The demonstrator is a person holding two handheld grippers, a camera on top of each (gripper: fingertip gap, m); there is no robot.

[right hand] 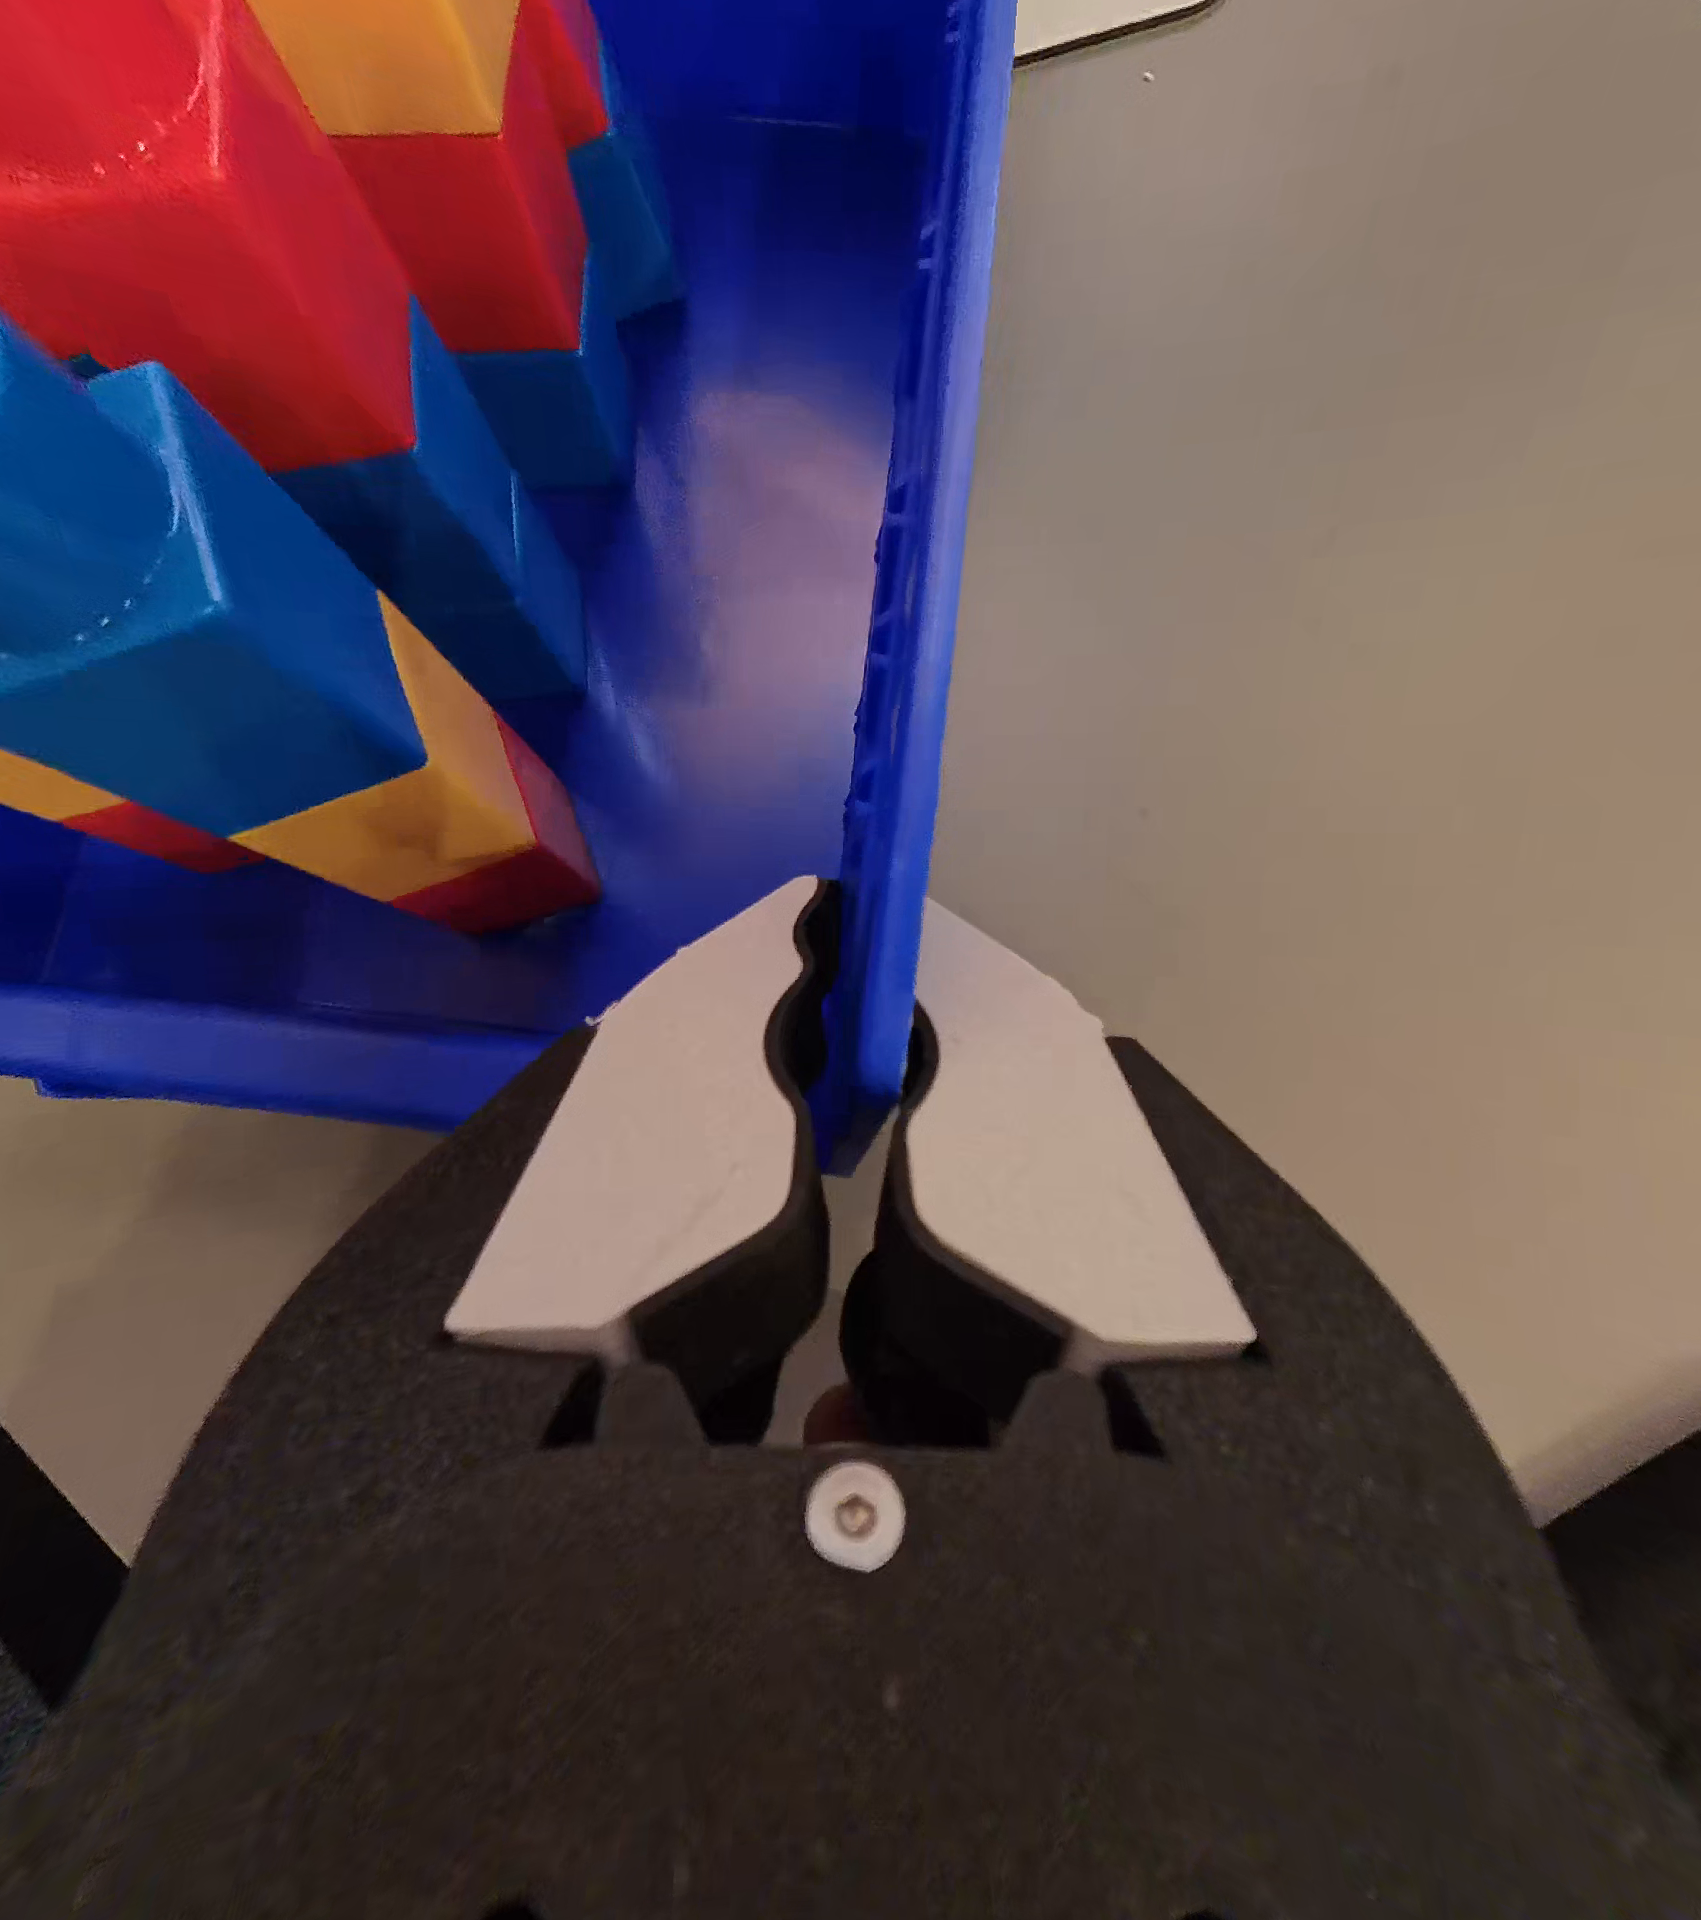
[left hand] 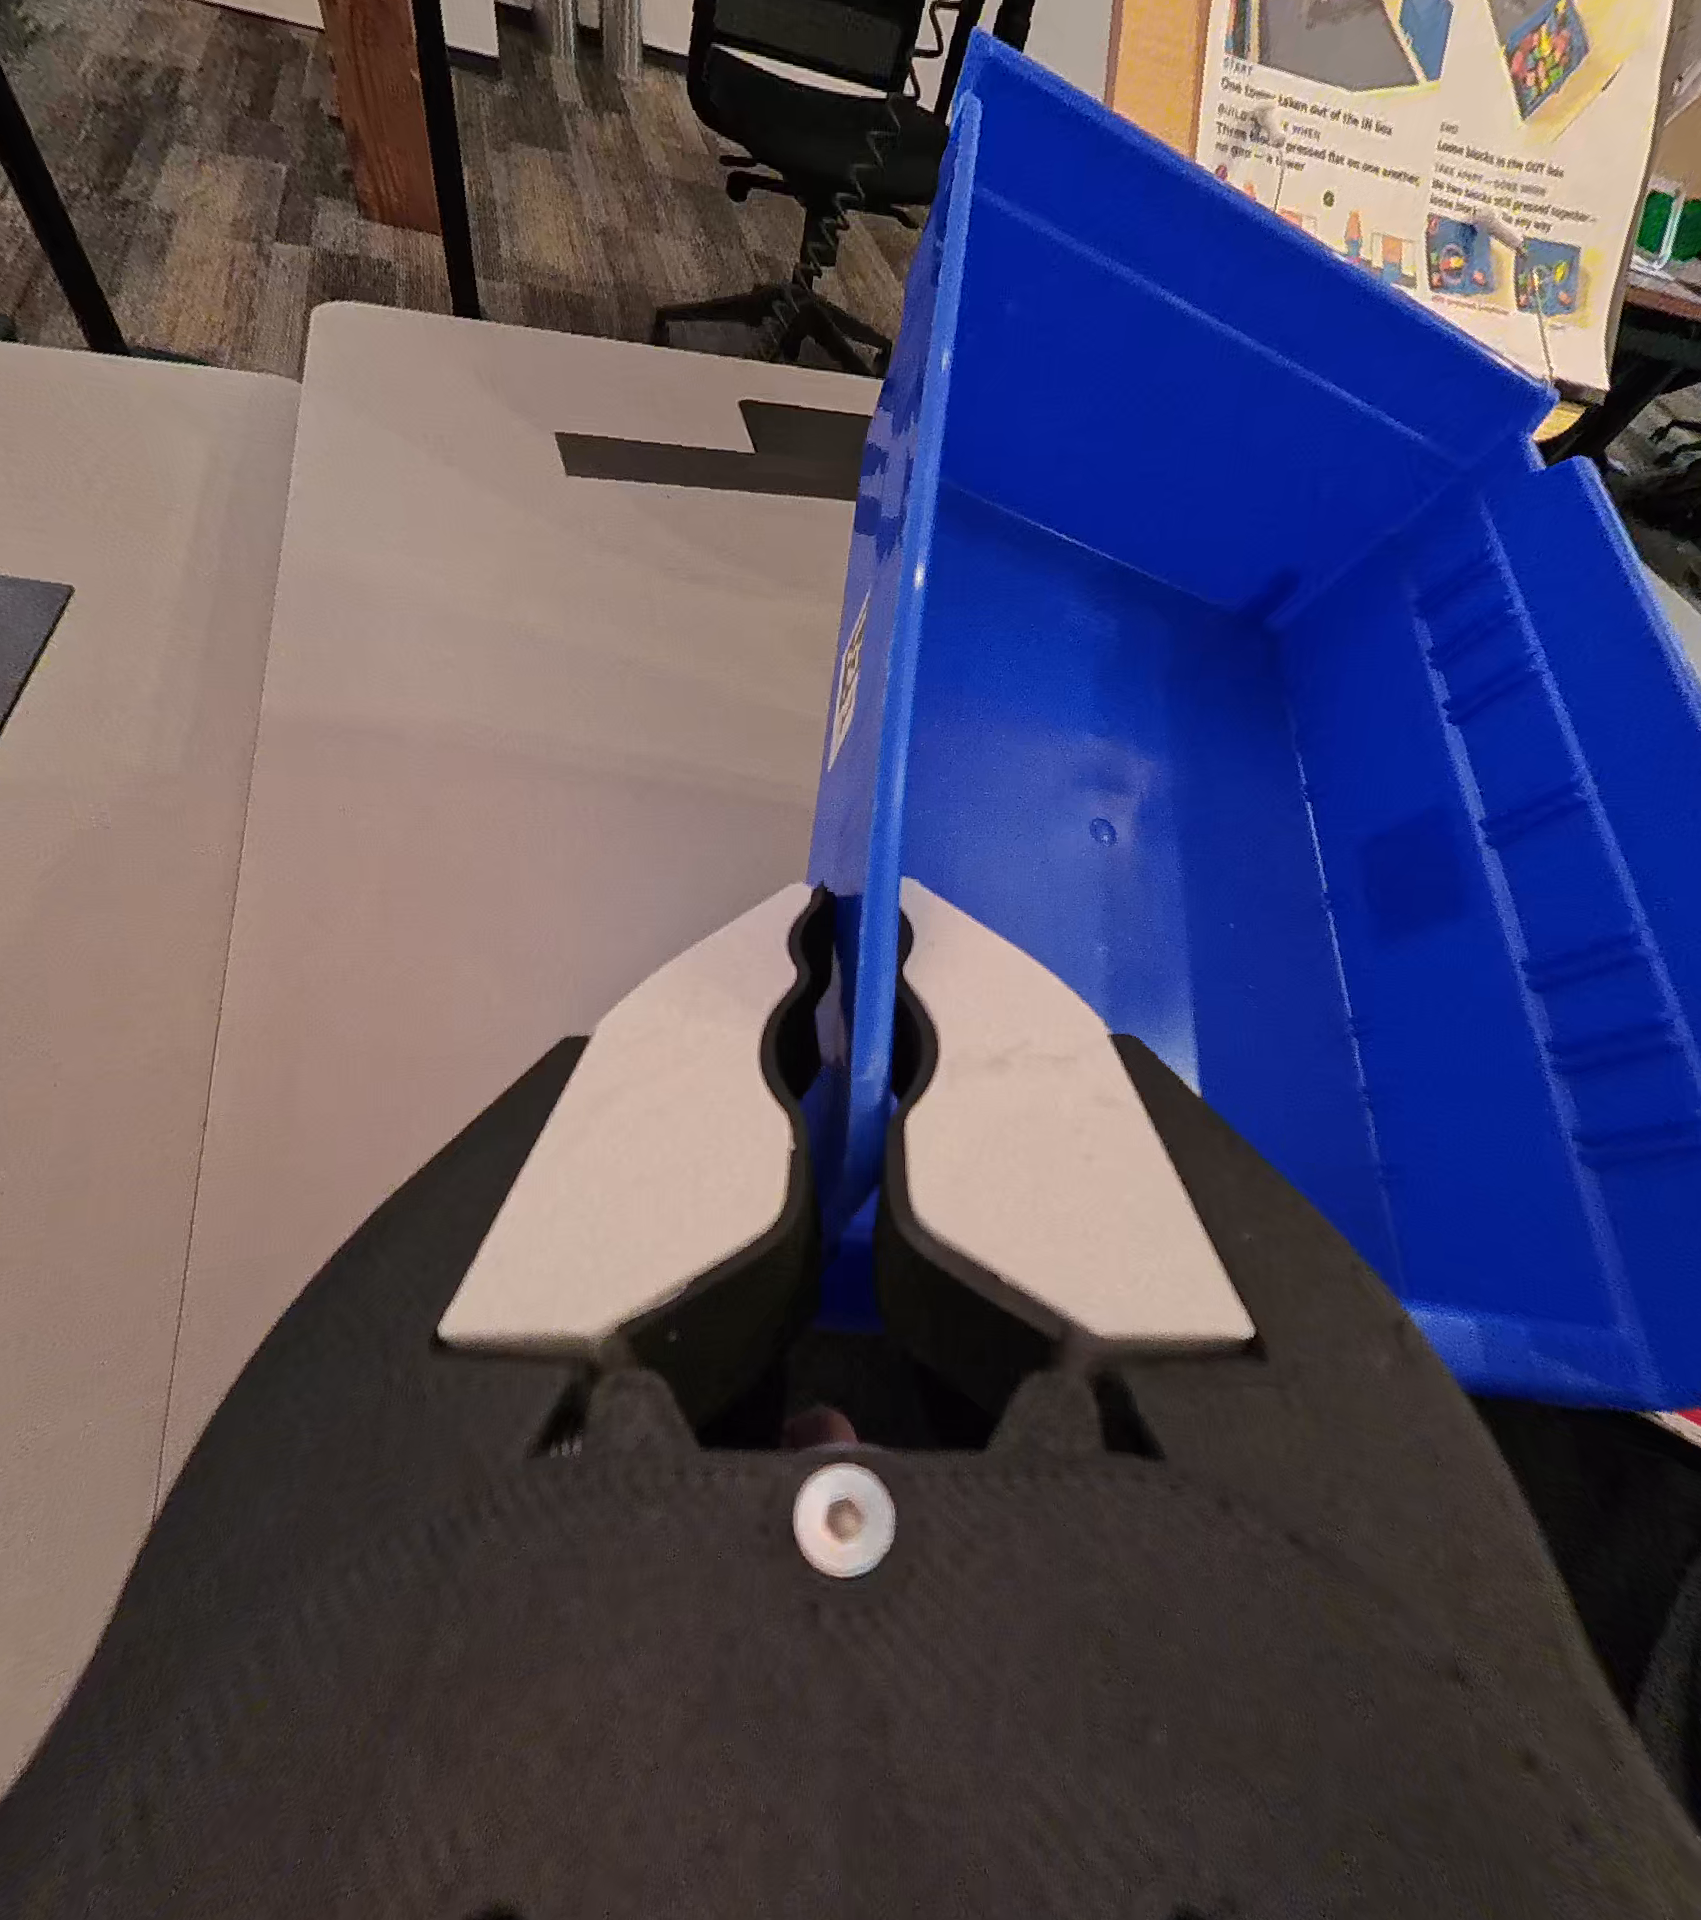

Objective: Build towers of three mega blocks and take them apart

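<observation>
Here my left gripper [left hand: 851, 935] pinches the side wall of an empty blue plastic bin [left hand: 1189, 665] tilted above the pale table [left hand: 513, 727], while my right gripper [right hand: 861, 935] clamps the wall of a second blue plastic bin [right hand: 939, 520] holding red, blue and yellow mega blocks [right hand: 202, 468].

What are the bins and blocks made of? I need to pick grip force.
Empty blue bin: likely rigid moulded plastic, semi-gloss; thin wall, moulded ribs, soft sheen. Filled blue bin: seemingly the same, ribbed rim. Blocks: glossy hard plastic, sharp highlights. Left gripper and right gripper each clamp a wall.
</observation>
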